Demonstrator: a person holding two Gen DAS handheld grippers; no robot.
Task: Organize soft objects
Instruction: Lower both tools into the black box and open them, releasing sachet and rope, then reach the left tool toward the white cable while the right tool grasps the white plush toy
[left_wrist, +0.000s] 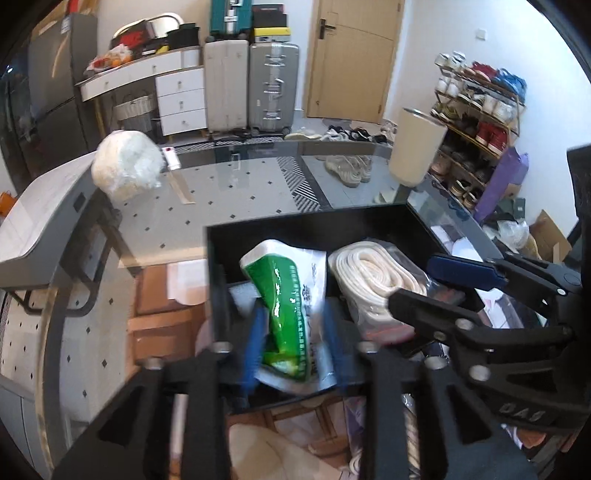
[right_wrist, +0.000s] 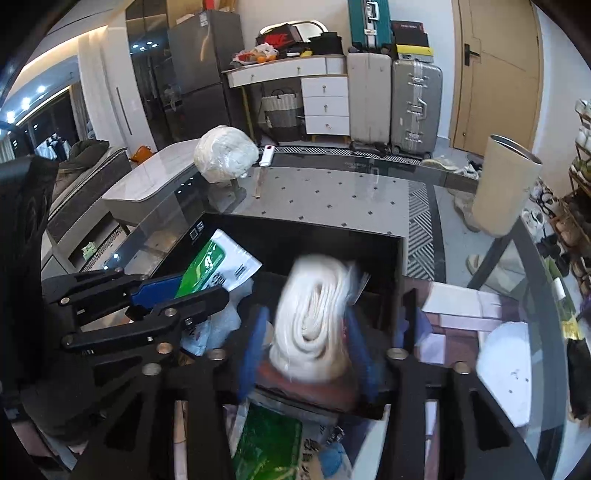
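Both grippers tilt down over the black box (left_wrist: 314, 229). Left gripper (left_wrist: 295, 332) jaws stand apart around the green-and-white packet (left_wrist: 288, 295); right gripper (right_wrist: 308, 332) jaws stand apart astride the bagged white rope coil (right_wrist: 314, 306). Beyond, a white bundle (left_wrist: 127, 170) sits on the glass table (left_wrist: 240, 192).

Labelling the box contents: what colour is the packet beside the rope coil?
Green and white packet, clearest in the left wrist view.

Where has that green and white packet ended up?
The green and white packet sits in the black box on the glass table, left of the bagged white rope coil, between the left gripper's fingers.
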